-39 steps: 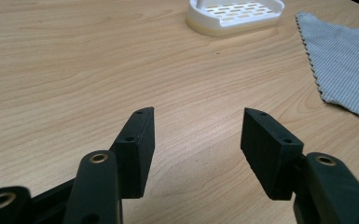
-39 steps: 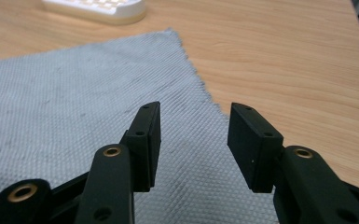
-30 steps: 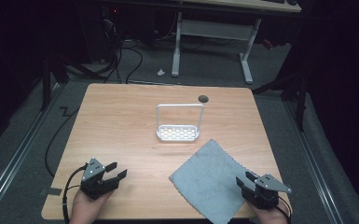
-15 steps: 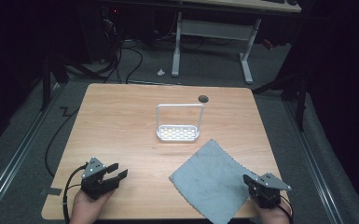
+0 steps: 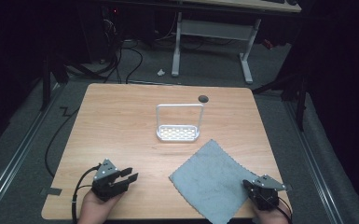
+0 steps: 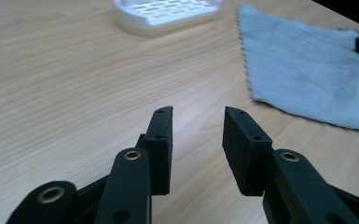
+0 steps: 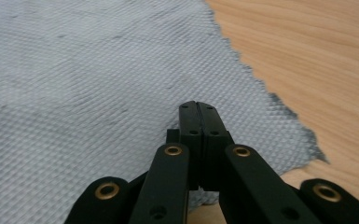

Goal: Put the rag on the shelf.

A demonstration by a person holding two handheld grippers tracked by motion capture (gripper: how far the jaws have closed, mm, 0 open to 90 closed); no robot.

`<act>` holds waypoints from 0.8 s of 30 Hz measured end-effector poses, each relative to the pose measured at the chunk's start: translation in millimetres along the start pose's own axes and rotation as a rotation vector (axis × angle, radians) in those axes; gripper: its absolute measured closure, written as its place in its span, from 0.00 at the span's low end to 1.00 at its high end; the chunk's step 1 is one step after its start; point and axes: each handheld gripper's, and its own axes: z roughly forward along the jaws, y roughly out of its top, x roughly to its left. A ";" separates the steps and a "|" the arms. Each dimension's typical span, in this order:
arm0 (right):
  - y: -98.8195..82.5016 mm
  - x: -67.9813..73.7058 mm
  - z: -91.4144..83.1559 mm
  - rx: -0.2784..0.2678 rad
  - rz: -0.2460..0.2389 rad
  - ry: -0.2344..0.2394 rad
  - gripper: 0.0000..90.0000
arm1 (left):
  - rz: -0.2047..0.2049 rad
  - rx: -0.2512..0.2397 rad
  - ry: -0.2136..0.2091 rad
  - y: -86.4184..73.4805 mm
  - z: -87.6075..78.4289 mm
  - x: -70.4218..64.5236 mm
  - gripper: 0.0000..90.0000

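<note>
A grey cloth [image 5: 213,179] is being left spread flat near the table's [image 5: 121,121] front right corner, one corner overhanging the front edge. The right gripper [image 5: 260,193] is being held over the cloth's right corner, its jaws pressed together; whether any fabric is being pinched between them cannot be told. The left gripper [image 5: 114,179] is being kept near the front left corner, jaws parted with nothing between them. A white slotted rack [image 5: 178,128] is being left standing mid-table, toward the far edge.
</note>
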 end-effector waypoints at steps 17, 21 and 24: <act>15.5 87.5 3.1 -0.025 -0.192 0.245 1.00 | 0.132 0.162 -0.144 4.6 59.9 -59.4 0.70; 16.9 81.2 2.9 -0.042 -0.170 0.235 1.00 | 0.172 0.206 -0.134 0.1 65.3 -67.1 0.71; 22.2 71.8 3.6 -0.068 -0.145 0.206 1.00 | 0.160 0.205 -0.118 -0.1 63.6 -62.9 0.72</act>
